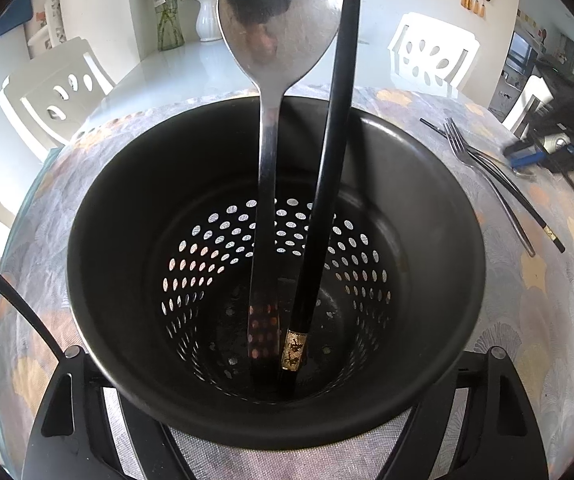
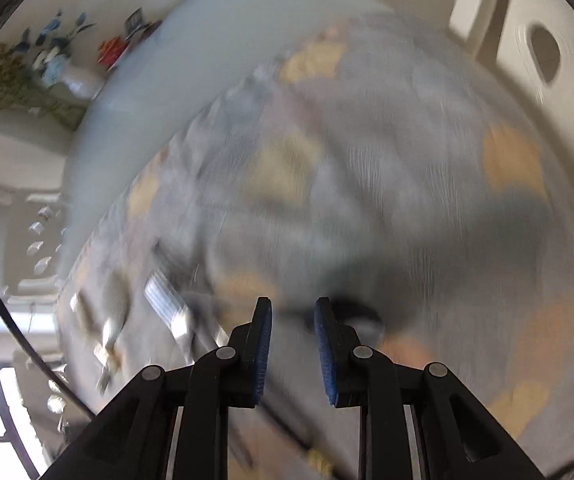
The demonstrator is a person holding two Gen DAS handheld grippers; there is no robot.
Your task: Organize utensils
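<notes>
Black and perforated, the holder (image 1: 277, 412) is sitting between the left gripper's (image 1: 279, 432) arms, its rim reaching both sides; the fingertips are hidden behind it, so whether the jaws are pressing on it cannot be told. Inside it, a steel spoon (image 1: 265, 184) is standing bowl up, its handle resting on the dotted floor, and just beside it a black chopstick (image 1: 329, 168) with a gold band near its lower end is leaning the same way. On the flowered cloth (image 1: 527, 280) to the right, a fork (image 1: 483, 172) and another chopstick (image 1: 527, 210) are lying side by side. Over the blurred cloth, the right gripper (image 2: 293, 344) is hanging with its blue pads (image 2: 263, 356) a narrow gap apart, holding nothing.
</notes>
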